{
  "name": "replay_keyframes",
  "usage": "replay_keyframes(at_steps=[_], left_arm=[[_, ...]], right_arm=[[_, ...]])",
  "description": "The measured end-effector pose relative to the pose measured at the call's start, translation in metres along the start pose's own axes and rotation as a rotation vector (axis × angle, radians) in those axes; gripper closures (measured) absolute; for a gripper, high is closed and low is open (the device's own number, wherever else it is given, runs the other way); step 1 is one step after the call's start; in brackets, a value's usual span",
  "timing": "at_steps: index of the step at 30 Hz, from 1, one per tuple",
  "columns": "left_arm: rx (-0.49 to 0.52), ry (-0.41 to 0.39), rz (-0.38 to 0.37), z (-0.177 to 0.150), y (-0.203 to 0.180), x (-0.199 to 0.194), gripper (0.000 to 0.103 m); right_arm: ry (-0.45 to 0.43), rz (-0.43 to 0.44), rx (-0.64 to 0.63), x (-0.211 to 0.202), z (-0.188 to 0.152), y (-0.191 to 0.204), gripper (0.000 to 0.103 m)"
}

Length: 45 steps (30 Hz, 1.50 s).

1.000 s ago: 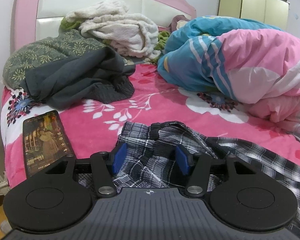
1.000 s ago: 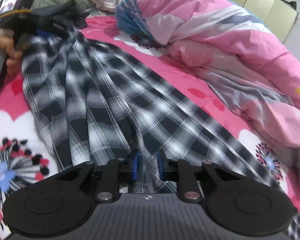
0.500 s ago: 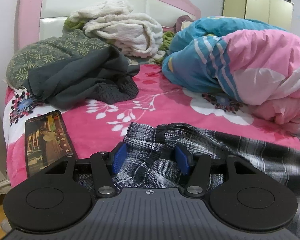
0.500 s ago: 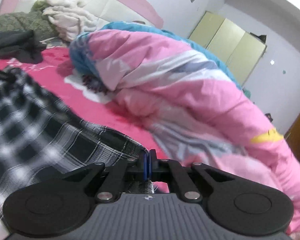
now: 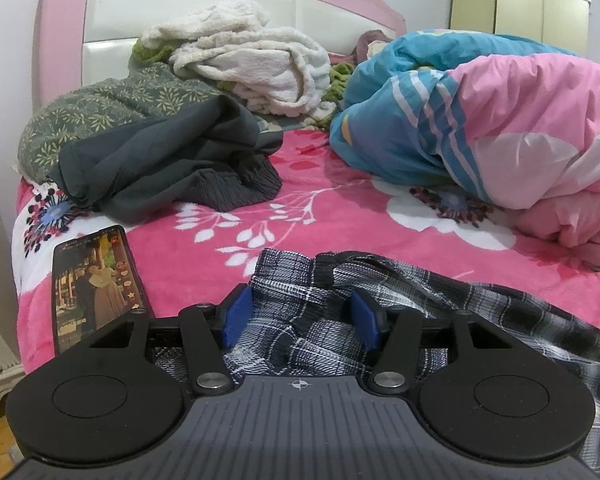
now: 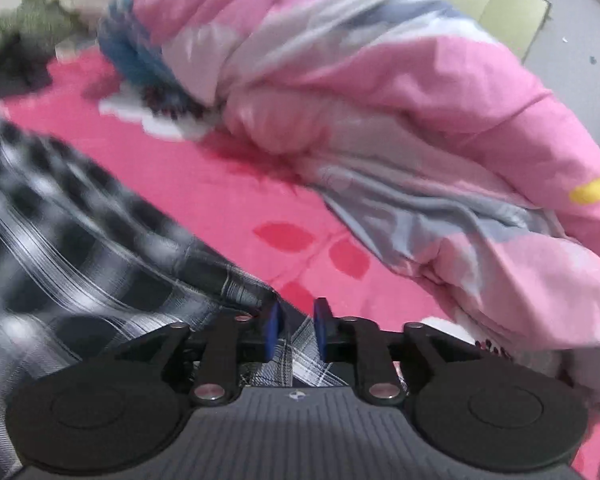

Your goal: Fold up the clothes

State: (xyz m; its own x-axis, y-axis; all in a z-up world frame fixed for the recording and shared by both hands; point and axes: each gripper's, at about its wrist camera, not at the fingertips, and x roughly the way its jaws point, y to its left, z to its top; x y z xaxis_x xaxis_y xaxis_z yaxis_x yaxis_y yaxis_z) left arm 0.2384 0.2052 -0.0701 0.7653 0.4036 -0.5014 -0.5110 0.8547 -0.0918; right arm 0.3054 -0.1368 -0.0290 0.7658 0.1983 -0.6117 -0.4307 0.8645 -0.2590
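A black-and-white plaid garment (image 5: 480,300) lies stretched across the pink floral bed sheet (image 5: 300,208). Its bunched waistband fills the gap between the blue pads of my left gripper (image 5: 300,318), which is shut on it. In the blurred right wrist view the same plaid garment (image 6: 80,240) runs off to the left. Its end lies at and under my right gripper (image 6: 296,328). That gripper's jaws are opening: the pads stand apart, with cloth showing low in the gap and not pinched.
A phone (image 5: 96,284) with a lit screen lies at the left bed edge. Dark grey clothes (image 5: 168,172) and a white fleece (image 5: 260,64) are piled by the headboard. A pink and blue quilt (image 6: 380,100) fills the right side. A yellow wardrobe (image 5: 520,4) stands behind.
My right gripper carried the garment's end rightward toward the quilt, then its pads parted from a tight pinch on the cloth. The left gripper stayed put, still holding the waistband.
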Motion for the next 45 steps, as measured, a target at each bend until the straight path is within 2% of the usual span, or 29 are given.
replay_keyframes(at_steps=[3, 8, 12, 16, 20, 22, 24, 29, 33, 34, 36, 42, 44, 45], left_arm=[[0.001, -0.001, 0.005, 0.0, -0.001, -0.001, 0.048], [0.009, -0.005, 0.016, -0.001, -0.004, 0.0, 0.047], [0.021, -0.008, 0.022, -0.001, -0.006, 0.001, 0.047], [0.028, -0.01, 0.024, 0.0, -0.006, 0.002, 0.047], [0.04, -0.014, 0.028, -0.001, -0.007, 0.005, 0.047], [0.043, -0.015, 0.032, -0.002, -0.008, 0.006, 0.047], [0.049, -0.017, 0.035, -0.003, -0.008, 0.006, 0.047], [0.057, -0.021, 0.038, -0.003, -0.009, 0.007, 0.047], [0.061, -0.021, 0.041, -0.003, -0.01, 0.008, 0.047], [0.062, -0.022, 0.041, -0.003, -0.01, 0.008, 0.047], [0.058, -0.025, 0.04, -0.003, -0.009, 0.008, 0.048], [0.039, -0.023, 0.047, 0.0, -0.008, 0.013, 0.047], [0.039, -0.024, 0.05, 0.0, -0.009, 0.013, 0.047], [0.04, -0.023, 0.05, 0.0, -0.009, 0.013, 0.047]], right_arm=[[-0.113, 0.19, 0.068, -0.024, 0.016, -0.003, 0.064], [-0.164, 0.361, -0.06, 0.003, 0.055, 0.051, 0.064], [-0.152, 0.422, -0.191, 0.037, 0.071, 0.101, 0.064], [-0.143, 0.491, -0.248, 0.056, 0.077, 0.13, 0.065], [-0.126, 0.506, -0.286, 0.066, 0.076, 0.147, 0.068], [-0.112, 0.488, -0.302, 0.068, 0.075, 0.153, 0.086], [-0.1, 0.465, -0.316, 0.07, 0.073, 0.157, 0.094], [-0.1, 0.407, -0.325, 0.073, 0.073, 0.161, 0.095], [-0.065, 0.415, -0.331, 0.08, 0.072, 0.163, 0.093], [-0.068, 0.407, -0.33, 0.081, 0.072, 0.163, 0.096], [-0.084, 0.389, -0.317, 0.08, 0.071, 0.163, 0.103], [-0.162, 0.318, -0.218, 0.076, 0.091, 0.15, 0.103], [-0.164, 0.324, -0.209, 0.079, 0.096, 0.147, 0.103], [-0.157, 0.364, -0.198, 0.079, 0.096, 0.144, 0.103]])
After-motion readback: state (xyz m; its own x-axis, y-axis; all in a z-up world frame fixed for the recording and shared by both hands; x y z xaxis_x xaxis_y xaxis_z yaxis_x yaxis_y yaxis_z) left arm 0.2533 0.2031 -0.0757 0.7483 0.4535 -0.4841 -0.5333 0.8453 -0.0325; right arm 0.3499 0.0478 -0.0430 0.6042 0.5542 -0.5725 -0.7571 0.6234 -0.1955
